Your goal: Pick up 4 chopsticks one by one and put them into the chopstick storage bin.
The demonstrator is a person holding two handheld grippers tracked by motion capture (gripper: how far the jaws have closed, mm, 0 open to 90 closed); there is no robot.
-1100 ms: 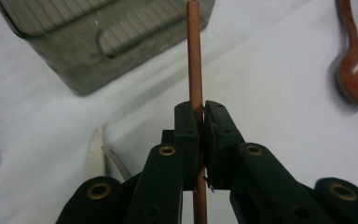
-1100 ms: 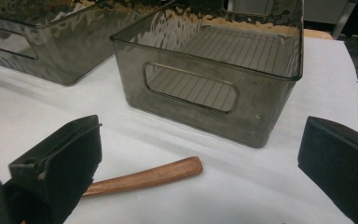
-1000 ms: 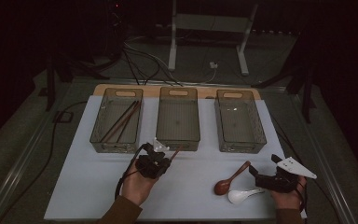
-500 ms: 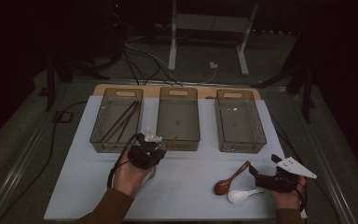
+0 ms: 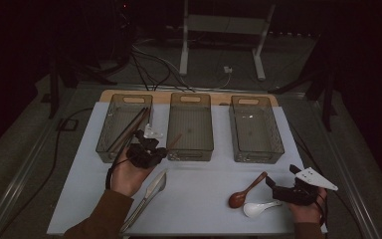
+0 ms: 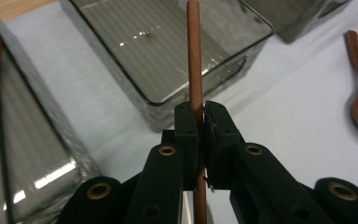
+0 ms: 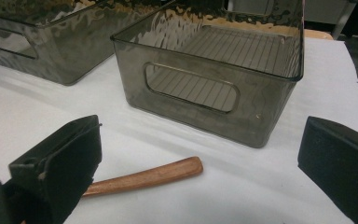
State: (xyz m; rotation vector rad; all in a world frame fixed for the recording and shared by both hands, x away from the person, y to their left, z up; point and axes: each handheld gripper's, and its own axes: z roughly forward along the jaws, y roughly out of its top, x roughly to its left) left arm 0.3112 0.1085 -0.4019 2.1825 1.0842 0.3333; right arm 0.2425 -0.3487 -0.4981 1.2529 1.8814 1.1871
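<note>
Now | left tool (image 6: 199, 122) clamps brown chopstick (image 6: 195, 56) | long axis toward middle bin (image 6: 177, 51)

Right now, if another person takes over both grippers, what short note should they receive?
Left gripper: shut on a thin brown wooden chopstick, held up between the left smoky clear plastic bin and the middle bin.
Right gripper: open, low on the white table cover, holding nothing.
Done: dark chopsticks already lie in the left bin.
Left: place the held chopstick; then a silver metal knife, a brown wooden spoon and a white spoon lie loose on the cover. The right bin looks empty.
</note>
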